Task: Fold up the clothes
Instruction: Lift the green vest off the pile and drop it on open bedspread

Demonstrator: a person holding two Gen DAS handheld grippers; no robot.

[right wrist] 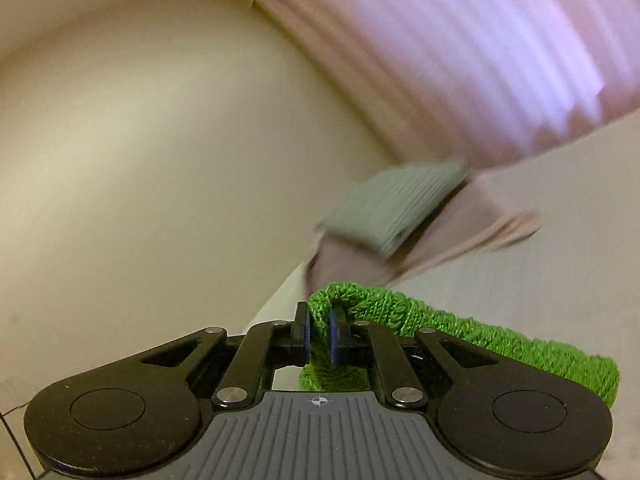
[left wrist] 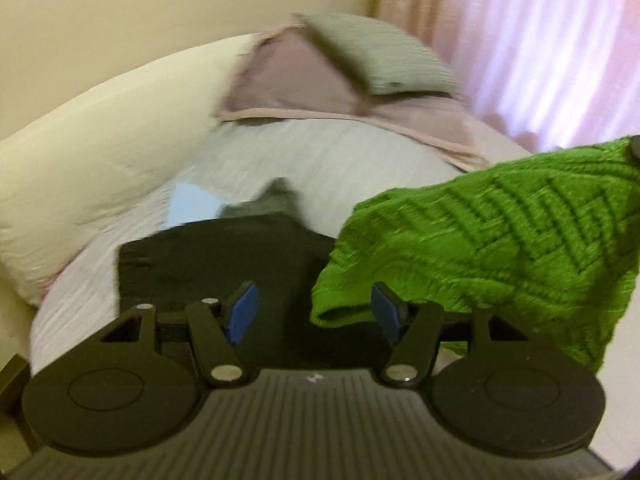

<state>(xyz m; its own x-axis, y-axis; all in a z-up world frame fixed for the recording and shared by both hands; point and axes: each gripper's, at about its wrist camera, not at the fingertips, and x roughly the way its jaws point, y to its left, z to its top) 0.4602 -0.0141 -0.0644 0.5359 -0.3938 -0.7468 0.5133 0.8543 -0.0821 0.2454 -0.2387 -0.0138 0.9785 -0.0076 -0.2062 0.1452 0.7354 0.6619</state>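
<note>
A green cable-knit garment (left wrist: 480, 232) hangs in the air at the right of the left wrist view, stretched up toward the right edge. My right gripper (right wrist: 318, 332) is shut on a folded edge of this green knit (right wrist: 500, 340), which trails off to the right. My left gripper (left wrist: 314, 312) is open; the knit's lower hem hangs just inside its right pad (left wrist: 386, 312), and neither pad presses on it. Below lies a black garment (left wrist: 208, 264) on the bed, with a grey garment (left wrist: 272, 200) behind it.
The bed's pale sheet (left wrist: 320, 152) carries a cream pillow (left wrist: 100, 152) at the left. At the back, a grey-green folded piece (left wrist: 380, 56) lies on mauve cloth (left wrist: 288, 76). A pink curtain (left wrist: 540, 40) hangs at the right, and a beige wall (right wrist: 140, 140) stands behind.
</note>
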